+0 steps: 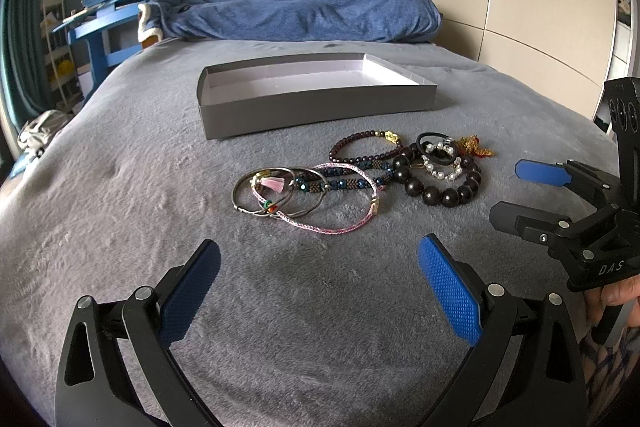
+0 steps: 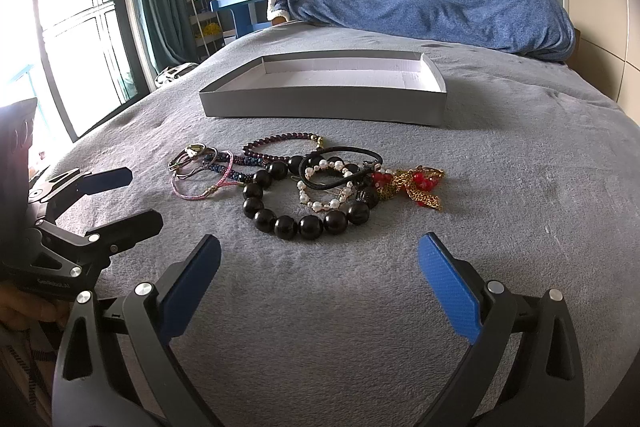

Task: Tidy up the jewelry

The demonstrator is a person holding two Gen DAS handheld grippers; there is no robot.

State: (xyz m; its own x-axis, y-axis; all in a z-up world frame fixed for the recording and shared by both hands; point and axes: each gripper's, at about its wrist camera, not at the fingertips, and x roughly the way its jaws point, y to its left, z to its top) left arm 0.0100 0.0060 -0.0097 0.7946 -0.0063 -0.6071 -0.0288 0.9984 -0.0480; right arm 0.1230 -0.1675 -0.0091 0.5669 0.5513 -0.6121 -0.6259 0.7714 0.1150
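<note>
Left wrist view: left gripper [image 1: 318,259] with jaws spread wide, nothing between them, above grey blanket [image 1: 120,227]. Just ahead of the jaws, a loose pile: thin metal bangles [image 1: 266,197], pink braided bracelet [image 1: 340,201], blue beaded bracelet [image 1: 340,183], and further to the right big black beads [image 1: 440,187] with a pearl bracelet [image 1: 440,167] lying on top. Beyond the pile, grey box [image 1: 312,107], open and with nothing seen inside. To the right of the jaws, right gripper [image 1: 520,191], also spread and holding nothing.

Right wrist view: same pile straight ahead of the spread jaws, big black beads nearest, red and gold chain piece [image 2: 416,187] ahead to the right, dark red bead bracelet [image 2: 280,143] at the far side, close to the box.

Judged from this: task at its very beginning. No piece in the box, all pieces tangled together on the blanket, all sorting and placing left to do.
</note>
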